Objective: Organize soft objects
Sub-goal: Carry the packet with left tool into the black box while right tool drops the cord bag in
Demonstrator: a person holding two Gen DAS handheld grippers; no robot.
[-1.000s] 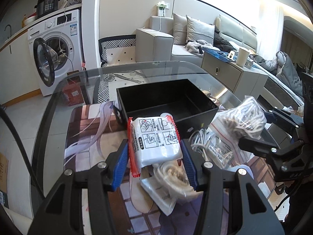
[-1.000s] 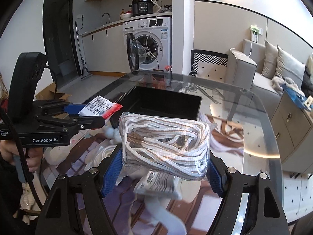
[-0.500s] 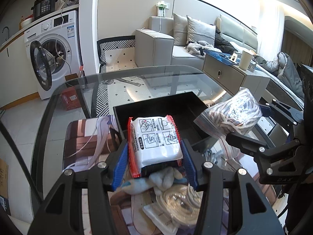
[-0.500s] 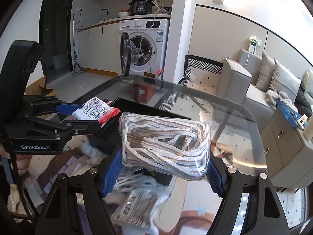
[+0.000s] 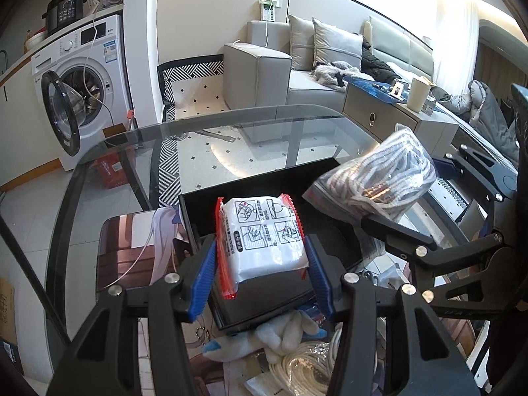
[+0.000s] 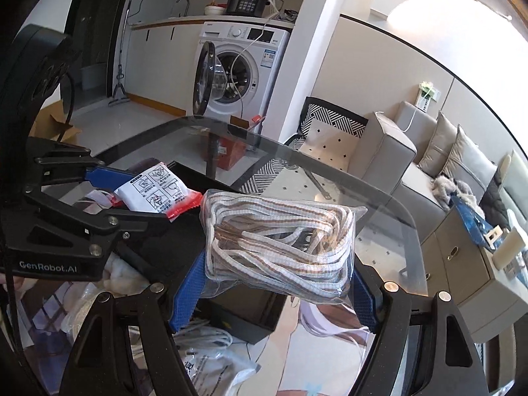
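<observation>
My left gripper [image 5: 260, 270] is shut on a white packet with red edges [image 5: 262, 239] and holds it over the open black box [image 5: 280, 283]. It also shows in the right wrist view [image 6: 155, 193]. My right gripper [image 6: 274, 293] is shut on a clear bag of striped cord [image 6: 280, 244], held above the box's right side; the bag shows in the left wrist view [image 5: 379, 178]. The box [image 6: 244, 310] sits on a glass table [image 5: 231, 125].
On the table near me lie a blue-and-white plush toy [image 5: 274, 336], a coil of white cord [image 5: 307, 366] and bagged white cables [image 6: 208, 359]. A patterned mat [image 5: 132, 250] lies left of the box. A washing machine [image 5: 82, 85] and sofa [image 5: 297, 72] stand beyond.
Both grippers have lifted their loads and moved forward, so packet and cord bag are now above the black box instead of over the pile in front of it.
</observation>
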